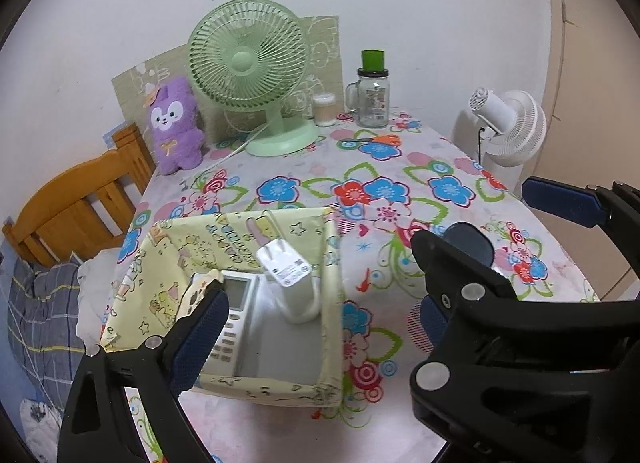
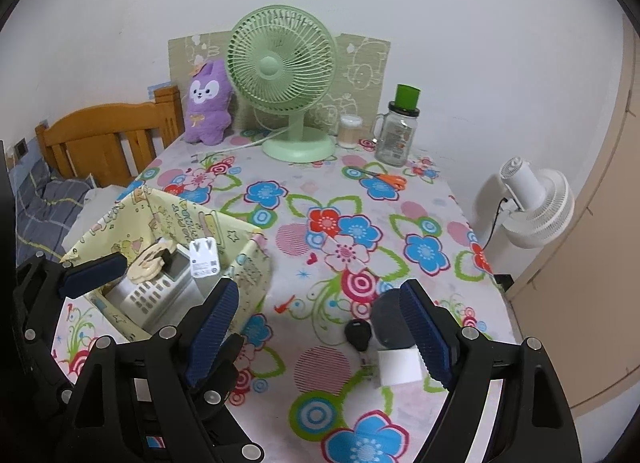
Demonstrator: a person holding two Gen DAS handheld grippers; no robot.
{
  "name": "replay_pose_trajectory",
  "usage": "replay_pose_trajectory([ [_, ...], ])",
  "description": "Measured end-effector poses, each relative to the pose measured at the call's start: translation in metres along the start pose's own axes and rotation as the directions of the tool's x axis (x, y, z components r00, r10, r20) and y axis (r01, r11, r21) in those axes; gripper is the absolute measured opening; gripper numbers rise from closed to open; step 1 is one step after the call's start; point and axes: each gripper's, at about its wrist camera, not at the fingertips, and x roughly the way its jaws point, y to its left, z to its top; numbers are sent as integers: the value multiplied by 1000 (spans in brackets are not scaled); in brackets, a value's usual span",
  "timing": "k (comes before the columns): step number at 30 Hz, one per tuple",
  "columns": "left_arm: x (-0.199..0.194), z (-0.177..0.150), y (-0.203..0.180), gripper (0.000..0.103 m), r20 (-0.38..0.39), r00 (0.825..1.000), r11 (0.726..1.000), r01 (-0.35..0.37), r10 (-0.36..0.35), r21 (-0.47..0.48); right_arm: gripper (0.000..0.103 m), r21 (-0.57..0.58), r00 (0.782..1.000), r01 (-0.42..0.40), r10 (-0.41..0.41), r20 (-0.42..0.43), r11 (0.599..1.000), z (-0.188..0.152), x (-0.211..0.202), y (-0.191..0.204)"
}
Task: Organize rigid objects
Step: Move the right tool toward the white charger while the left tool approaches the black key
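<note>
right hand-held gripper (image 2: 320,333): jaws wide, holding nothing | hung over worktop (image 2: 280,207) (black key fob (image 2: 359,334) between fingers) | left hand-held gripper (image 1: 316,299): also wide, empty

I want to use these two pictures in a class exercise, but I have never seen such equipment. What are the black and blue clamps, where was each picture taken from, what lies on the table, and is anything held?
No robot here: a person carries a two-finger clamp in each hand, with a camera on each looking along its fingers. One picture comes from the left hand-held gripper, the other from the right hand-held gripper; each also shows a bit of the other.

On the flowered tablecloth stands a yellow fabric box holding a remote control, a white charger and a cream clip. Outside it, near the right one, lie a black key, a dark round object and a white block. Further back: a green fan, a purple plush, a glass jar and scissors.

Both stand open, holding nothing.
</note>
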Motion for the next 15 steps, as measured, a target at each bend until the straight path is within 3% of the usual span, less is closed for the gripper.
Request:
replay_pose_trajectory([
  [15,-6,3,-34,98,16,999,999,36,-36,30,90,36,999,35,-35,7,999,-11,-14,-32],
])
